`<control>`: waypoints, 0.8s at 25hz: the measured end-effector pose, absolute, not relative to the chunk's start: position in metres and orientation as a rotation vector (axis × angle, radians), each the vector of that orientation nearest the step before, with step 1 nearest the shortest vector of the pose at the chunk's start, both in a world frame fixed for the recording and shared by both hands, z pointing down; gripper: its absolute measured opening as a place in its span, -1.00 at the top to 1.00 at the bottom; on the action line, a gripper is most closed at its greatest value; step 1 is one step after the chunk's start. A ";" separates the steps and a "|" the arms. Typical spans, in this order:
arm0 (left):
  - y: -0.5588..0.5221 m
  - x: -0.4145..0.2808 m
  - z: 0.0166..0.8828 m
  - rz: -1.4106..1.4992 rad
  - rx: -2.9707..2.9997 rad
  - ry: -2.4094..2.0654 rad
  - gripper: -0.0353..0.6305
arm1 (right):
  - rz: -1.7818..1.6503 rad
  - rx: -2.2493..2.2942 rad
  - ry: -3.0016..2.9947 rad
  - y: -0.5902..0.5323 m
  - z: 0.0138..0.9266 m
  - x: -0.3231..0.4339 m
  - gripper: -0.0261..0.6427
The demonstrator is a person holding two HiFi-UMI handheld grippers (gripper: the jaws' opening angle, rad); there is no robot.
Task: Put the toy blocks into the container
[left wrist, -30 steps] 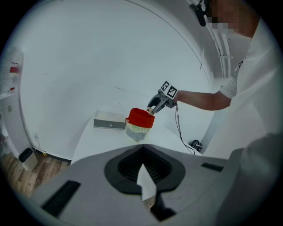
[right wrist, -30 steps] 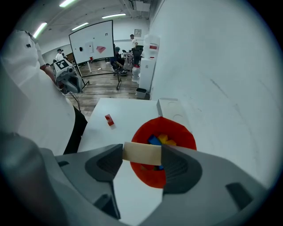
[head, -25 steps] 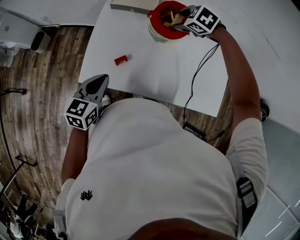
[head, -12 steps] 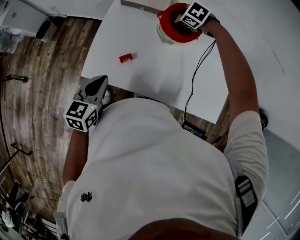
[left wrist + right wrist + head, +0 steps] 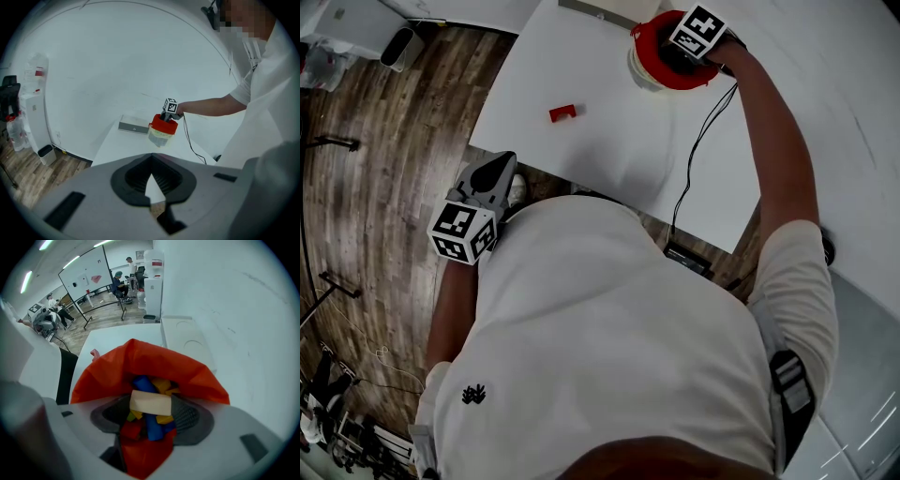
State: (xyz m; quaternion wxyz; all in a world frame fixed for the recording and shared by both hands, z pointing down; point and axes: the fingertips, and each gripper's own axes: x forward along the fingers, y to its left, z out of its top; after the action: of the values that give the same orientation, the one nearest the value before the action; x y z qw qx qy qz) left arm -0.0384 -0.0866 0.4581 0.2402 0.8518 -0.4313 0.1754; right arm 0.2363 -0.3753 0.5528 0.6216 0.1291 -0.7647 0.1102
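Observation:
My right gripper (image 5: 680,54) points steeply down into the red-lined container (image 5: 652,70) at the table's far side. In the right gripper view its jaws (image 5: 151,420) are shut on a cream block (image 5: 150,402), held across the container's mouth. Below it lie several blue, yellow and red blocks (image 5: 152,425). A small red block (image 5: 562,112) lies alone on the white table (image 5: 609,141), left of the container. My left gripper (image 5: 499,167) hangs off the table's near edge, its jaws together and empty. The left gripper view shows the container (image 5: 162,129) far ahead.
A flat grey box (image 5: 600,9) lies behind the container, also seen in the left gripper view as the grey box (image 5: 133,126). A black cable (image 5: 698,150) runs from the right gripper across the table and over its near edge. Wooden floor lies to the left.
The right gripper has sunk lower into the container's mouth with the cream block. The left gripper has stayed near the table's near edge.

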 end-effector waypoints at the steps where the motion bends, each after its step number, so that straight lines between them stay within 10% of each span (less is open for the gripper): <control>1: -0.087 -0.039 0.457 0.480 2.332 -1.180 0.88 | 0.254 0.296 -1.758 -0.376 0.552 0.236 0.10; 20: -0.087 -0.055 0.457 0.463 2.418 -1.059 0.88 | 0.255 0.470 -1.797 -0.353 0.511 0.243 0.09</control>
State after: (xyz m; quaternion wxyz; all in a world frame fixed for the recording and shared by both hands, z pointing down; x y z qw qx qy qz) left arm -0.0553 -0.0873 0.4568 0.2288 0.8782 -0.3848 0.1682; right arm 0.2434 -0.3531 0.5108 0.5920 0.2019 -0.7725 0.1095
